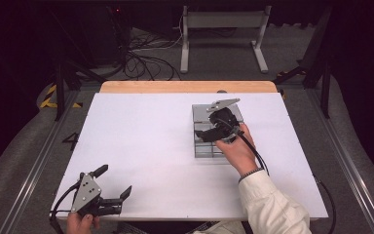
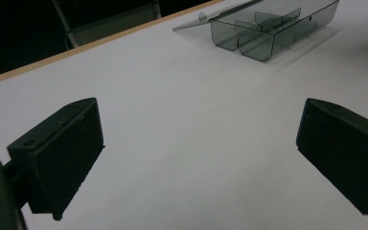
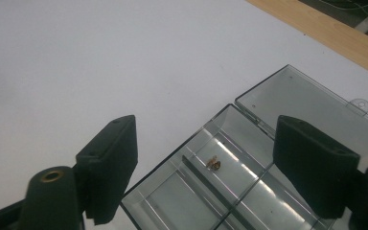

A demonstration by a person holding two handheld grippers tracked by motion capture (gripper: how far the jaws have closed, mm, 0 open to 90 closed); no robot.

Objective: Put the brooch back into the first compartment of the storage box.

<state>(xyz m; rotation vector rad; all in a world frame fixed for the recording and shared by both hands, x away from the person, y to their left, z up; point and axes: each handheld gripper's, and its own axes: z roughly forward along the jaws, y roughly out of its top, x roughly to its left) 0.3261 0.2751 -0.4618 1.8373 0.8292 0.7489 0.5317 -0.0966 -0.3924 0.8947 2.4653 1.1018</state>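
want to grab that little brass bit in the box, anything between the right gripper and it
Nothing visible. The right gripper hangs open over the clear box, lid flipped back, and the small brass piece lies bare in a compartment between the jaws.

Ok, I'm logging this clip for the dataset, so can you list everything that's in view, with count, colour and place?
Compartment box: one, clear smoky grey, lid open flat toward the far edge, on the right half of the table.
Small part: one, brass-coloured, in a compartment next to the lid hinge; too small to identify.
Table: one, white top with a wooden strip along the far edge.
Frame stand: one, light grey, on the floor beyond the table.
Cables: a black tangle, on the floor beyond the table.
Left gripper: black fingers open, near left corner of the table.
Right gripper: black fingers open, above the box.
Sleeve: one, white, on the right arm.
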